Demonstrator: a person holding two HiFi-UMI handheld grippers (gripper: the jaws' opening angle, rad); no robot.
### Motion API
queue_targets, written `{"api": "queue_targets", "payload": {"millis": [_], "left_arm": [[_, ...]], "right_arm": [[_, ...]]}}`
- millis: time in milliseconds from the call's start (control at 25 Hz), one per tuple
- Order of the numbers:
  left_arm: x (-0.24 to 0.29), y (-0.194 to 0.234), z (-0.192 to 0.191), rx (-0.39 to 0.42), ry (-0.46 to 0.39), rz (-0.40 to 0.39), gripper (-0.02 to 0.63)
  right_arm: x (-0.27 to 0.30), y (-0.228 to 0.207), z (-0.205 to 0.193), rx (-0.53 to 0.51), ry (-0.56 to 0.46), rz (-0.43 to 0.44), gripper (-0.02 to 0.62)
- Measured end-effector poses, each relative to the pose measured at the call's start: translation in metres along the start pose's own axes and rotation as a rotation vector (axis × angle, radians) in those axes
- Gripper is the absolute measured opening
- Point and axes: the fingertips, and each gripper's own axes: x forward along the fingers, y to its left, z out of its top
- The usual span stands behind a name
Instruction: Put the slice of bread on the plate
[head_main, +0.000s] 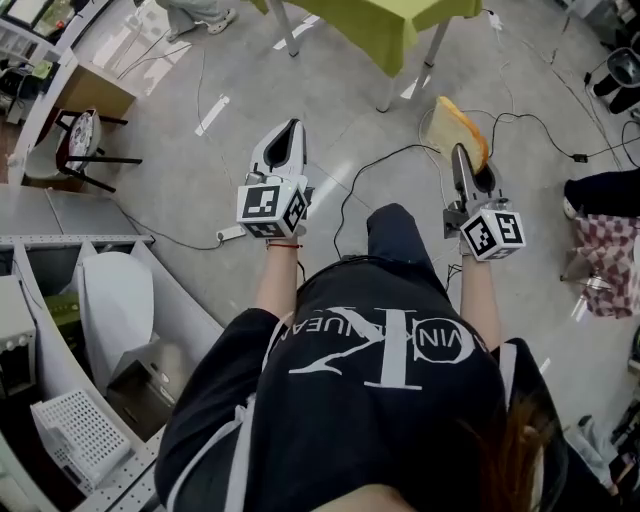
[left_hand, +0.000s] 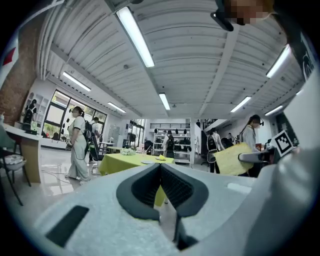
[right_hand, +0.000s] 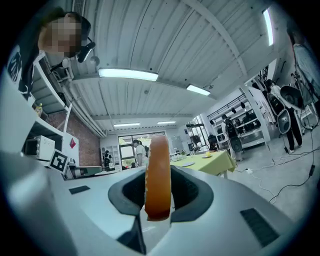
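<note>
The left hand-held gripper (head_main: 288, 135) points level with its jaws together on nothing, so it gives no support. The plate (right_hand: 188, 163) sits well ahead on the green-clothed bench (head_main: 400, 25). The right hand-held gripper (head_main: 462, 160) is clamped on the upright slice of bread (head_main: 458, 125), whose soft crumb could tear or slip free, likeliest if a foot catches the floor cables (head_main: 380, 165).

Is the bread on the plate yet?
No, the slice of bread is clamped upright between the jaws of the right hand-held gripper, up in the air.
</note>
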Motion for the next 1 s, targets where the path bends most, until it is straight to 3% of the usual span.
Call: {"api": "queue_targets", "payload": {"millis": [440, 1000], "left_arm": [[0.052, 0.016, -0.009, 0.005, 0.026, 0.021, 0.006], [0.195, 0.027, 0.016, 0.027, 0.026, 0.056, 0.006]], "right_arm": [[0.045, -0.048, -0.014, 0.047, 0.014, -0.009, 0.097], [0.171, -0.143, 0.017, 0.083, 0.009, 0.067, 0.098]]}}
